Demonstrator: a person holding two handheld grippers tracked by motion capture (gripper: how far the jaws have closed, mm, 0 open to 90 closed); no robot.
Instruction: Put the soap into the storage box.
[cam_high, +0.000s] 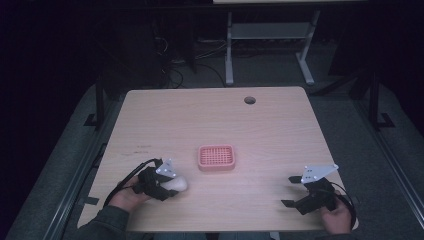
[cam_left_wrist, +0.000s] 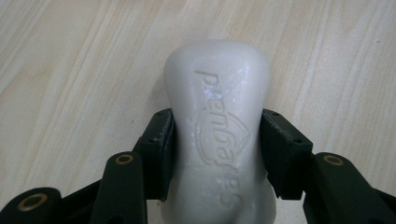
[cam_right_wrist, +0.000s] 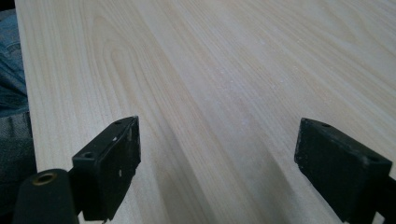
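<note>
A white bar of soap (cam_left_wrist: 217, 116) with raised lettering lies lengthwise between the jaws of my left gripper (cam_left_wrist: 217, 149), which is shut on its sides. In the high view that left gripper (cam_high: 172, 187) sits at the table's front left with the soap (cam_high: 179, 184) sticking out toward the right. A pink slotted soap dish (cam_high: 216, 157) rests near the middle of the table, a short way right of and beyond the soap. My right gripper (cam_high: 290, 191) stands open at the front right, and in the right gripper view the right gripper (cam_right_wrist: 218, 161) has only bare wood between its jaws.
The light wooden table (cam_high: 210, 120) has a round cable hole (cam_high: 249, 100) near its far edge. A dark floor with desk legs (cam_high: 229, 50) and cables lies beyond. A person's trouser leg (cam_right_wrist: 11, 93) shows past the table's front edge.
</note>
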